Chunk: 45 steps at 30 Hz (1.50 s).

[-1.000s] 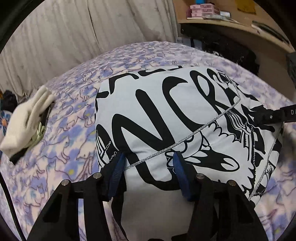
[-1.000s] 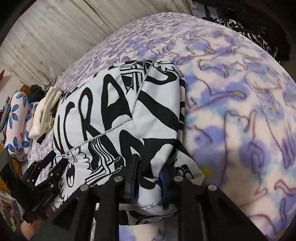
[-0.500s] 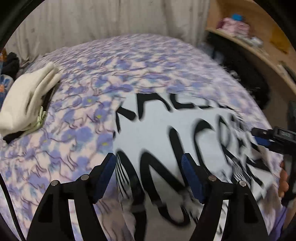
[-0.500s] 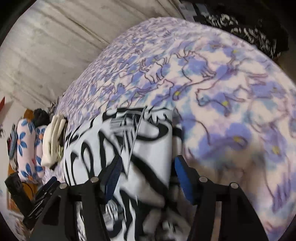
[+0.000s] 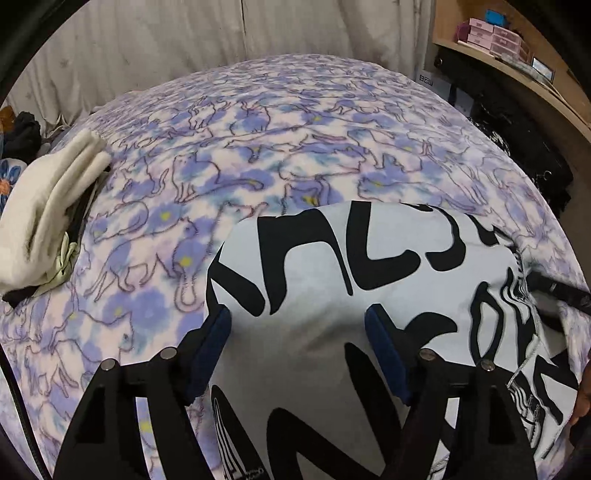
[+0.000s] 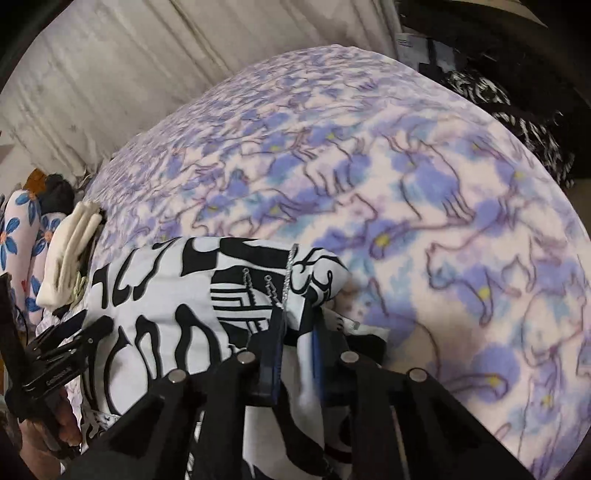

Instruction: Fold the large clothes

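A: Since a second ago the left claw (image 5: 297, 332) has let go of the shirt (image 5: 332, 266) and drawn back toward the near edge; the fold line with the silver trim no longer shows in its view, and more of the blanket (image 5: 295, 140) is bare beyond the shirt.

B: And its jaws?

A: Wide and opening further, blue pads (image 5: 216, 332) apart, hovering over plain white cloth. The shirt lies under the gap, but neither pad presses on it.

B: The right claw (image 6: 297, 332)?

A: Clamped tight on a bunched fold of the shirt (image 6: 155, 317) at its right edge, just below the silver trim (image 6: 290, 273). The pads (image 6: 275, 354) pinch white cloth between them. A second ago it held the shirt too; in between, its jaws stood open.

B: Where does the shirt lie?

A: On the near part of the bed, folded, black lettering up, on the purple cat-print blanket (image 6: 424, 206).

B: Around it?

A: A folded cream garment (image 5: 48, 218) sits well apart at the bed's left edge. A pale curtain (image 5: 184, 48) hangs behind. A wooden shelf (image 5: 517, 62) with pink boxes (image 5: 487, 35) stands at the right. In the right view, flowered cushions (image 6: 20, 236) lie left, beyond the cream garment (image 6: 70, 251).
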Available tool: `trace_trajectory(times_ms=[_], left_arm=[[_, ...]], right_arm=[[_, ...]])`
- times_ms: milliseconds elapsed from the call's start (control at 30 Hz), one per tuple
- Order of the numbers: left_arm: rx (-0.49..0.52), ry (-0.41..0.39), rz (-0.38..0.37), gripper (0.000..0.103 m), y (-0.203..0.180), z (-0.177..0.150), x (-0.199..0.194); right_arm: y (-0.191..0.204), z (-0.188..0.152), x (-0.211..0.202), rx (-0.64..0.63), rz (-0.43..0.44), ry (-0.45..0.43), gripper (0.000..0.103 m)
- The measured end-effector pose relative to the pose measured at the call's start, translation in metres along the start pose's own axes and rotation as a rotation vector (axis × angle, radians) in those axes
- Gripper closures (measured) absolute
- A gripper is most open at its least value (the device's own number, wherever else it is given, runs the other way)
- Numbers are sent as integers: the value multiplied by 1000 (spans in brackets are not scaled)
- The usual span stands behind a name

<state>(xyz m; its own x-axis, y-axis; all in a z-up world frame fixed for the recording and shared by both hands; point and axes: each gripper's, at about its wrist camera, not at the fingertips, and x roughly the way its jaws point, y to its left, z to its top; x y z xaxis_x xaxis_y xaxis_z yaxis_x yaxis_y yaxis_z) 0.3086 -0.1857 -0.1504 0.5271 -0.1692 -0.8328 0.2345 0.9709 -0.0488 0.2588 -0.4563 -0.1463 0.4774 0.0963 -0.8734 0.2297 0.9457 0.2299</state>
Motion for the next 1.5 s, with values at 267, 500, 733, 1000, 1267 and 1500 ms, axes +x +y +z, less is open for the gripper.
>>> trace_trajectory(times_ms=[267,500,733,1000,1267,1500], left_arm=[[-47,-16,-36,18,12,-6,-2],[-37,-36,12,17,10,-20,-44],[-121,-38,-65,17,11,-67,-92],[-107,29,-74,23,8,-136,-91],[-229,45,-160,21,28,-144,-83],[-226,27,-129,21,26,-144,-90]], right_arm=[[-6,-12,-6,21,-22,-13,92],[21,-25,-57,-22,-6,-99,83],[81,-59,-84,-179,139,-93,76],[94,-116,-69,-298,97,-5,76],[45,-124,-91,-202,46,-80,82],[50,-129,-94,-201,10,-92,79]])
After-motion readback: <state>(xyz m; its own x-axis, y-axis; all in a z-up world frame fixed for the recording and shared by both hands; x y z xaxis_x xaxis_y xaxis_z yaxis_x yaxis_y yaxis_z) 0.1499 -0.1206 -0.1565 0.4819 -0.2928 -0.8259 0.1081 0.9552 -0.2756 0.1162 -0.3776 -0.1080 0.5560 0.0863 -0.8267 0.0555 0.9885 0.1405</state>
